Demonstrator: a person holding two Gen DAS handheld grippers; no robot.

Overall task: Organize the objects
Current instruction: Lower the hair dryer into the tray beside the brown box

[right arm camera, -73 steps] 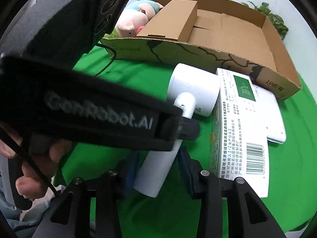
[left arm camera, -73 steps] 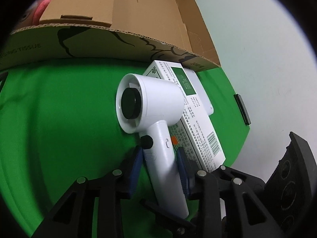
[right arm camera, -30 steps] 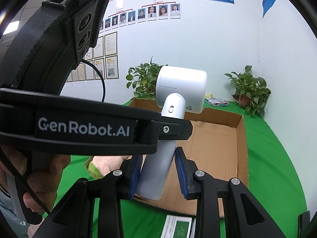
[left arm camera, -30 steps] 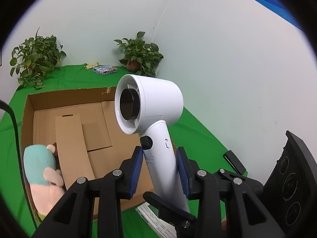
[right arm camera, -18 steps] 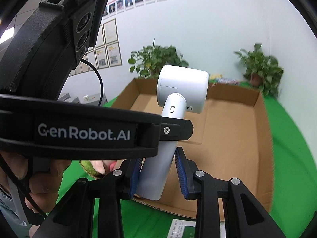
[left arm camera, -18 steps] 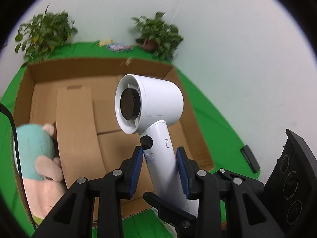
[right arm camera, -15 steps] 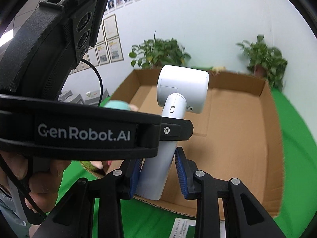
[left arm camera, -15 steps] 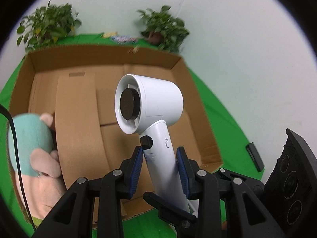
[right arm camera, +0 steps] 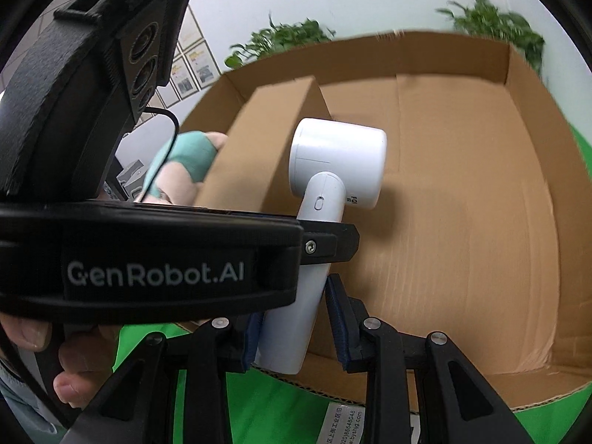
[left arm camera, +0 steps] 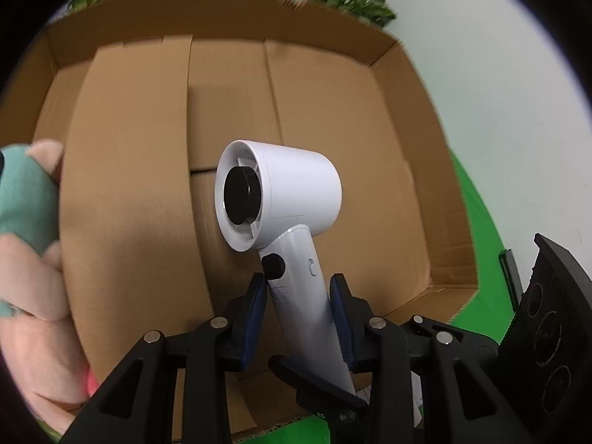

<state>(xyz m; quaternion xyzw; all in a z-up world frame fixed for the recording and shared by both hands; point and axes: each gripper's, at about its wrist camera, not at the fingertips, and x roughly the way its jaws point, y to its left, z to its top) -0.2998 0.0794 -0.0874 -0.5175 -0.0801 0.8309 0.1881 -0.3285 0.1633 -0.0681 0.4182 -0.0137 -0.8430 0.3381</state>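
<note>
With both sets of blue pads pinched on the same slim handle, plenty of room for trouble here. Left hand-held gripper (left arm camera: 299, 316) clamped narrow just under the black button, right hand-held gripper (right arm camera: 295, 327) clamped narrow lower down near the butt end, and crossing right behind the other one. Could twist the white hair dryer (left arm camera: 283, 205) if one side lets go first — heavy round head up top, so probably tips forward or rolls out of a single grip. Could also clip the near wall of the cardboard box (left arm camera: 418, 170) or the upright cardboard divider (right arm camera: 259, 148) on the way in. Might land on the plush toy (left arm camera: 26, 199) squeezed in left of that divider.

As for the dryer itself: held up over the open box, head above the bare cardboard floor, not resting on anything yet. Smooth glossy white plastic, stubby barrel, black centre cap, tapered handle — looks slippery. Green-covered counter (right arm camera: 259, 403) under it all.
</note>
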